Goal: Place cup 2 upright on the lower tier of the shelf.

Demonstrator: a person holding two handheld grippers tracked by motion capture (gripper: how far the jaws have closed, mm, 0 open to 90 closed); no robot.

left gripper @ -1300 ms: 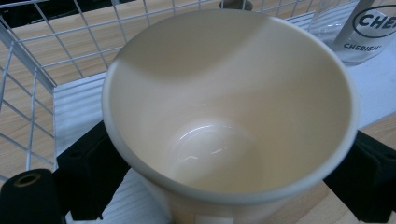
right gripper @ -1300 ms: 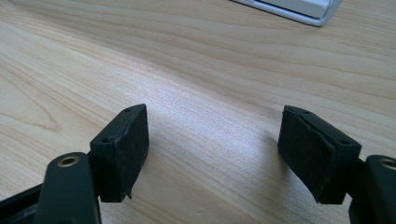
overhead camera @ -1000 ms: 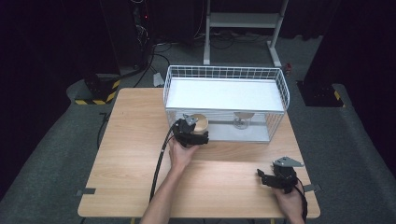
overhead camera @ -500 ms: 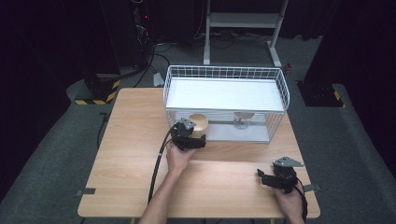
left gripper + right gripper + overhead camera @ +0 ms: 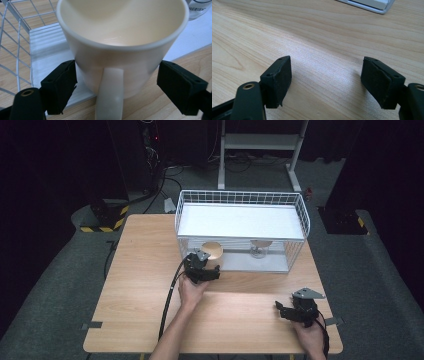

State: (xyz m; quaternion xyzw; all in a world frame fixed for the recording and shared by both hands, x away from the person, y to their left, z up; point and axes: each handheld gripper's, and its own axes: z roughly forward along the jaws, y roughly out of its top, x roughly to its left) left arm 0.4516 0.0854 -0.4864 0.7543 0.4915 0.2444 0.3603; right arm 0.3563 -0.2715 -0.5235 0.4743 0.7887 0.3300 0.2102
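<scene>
Two grippers at a wooden table; one cream mug bracketed at the basket's front edge.

The left gripper is seen in the high view just in front of the white wire basket. Its jaws have just been closing, with the mug between them. In the left gripper view the left pad appears to meet the mug's wall, while a narrow gap is seen at the right pad, so no grip is made yet. The mug is stood upright, handle facing the camera, partly on the basket's white floor and partly over the wood. A clear glass is noted deeper in the basket. The right gripper is rested near the table's front right corner, jaws apart over bare wood.
</scene>
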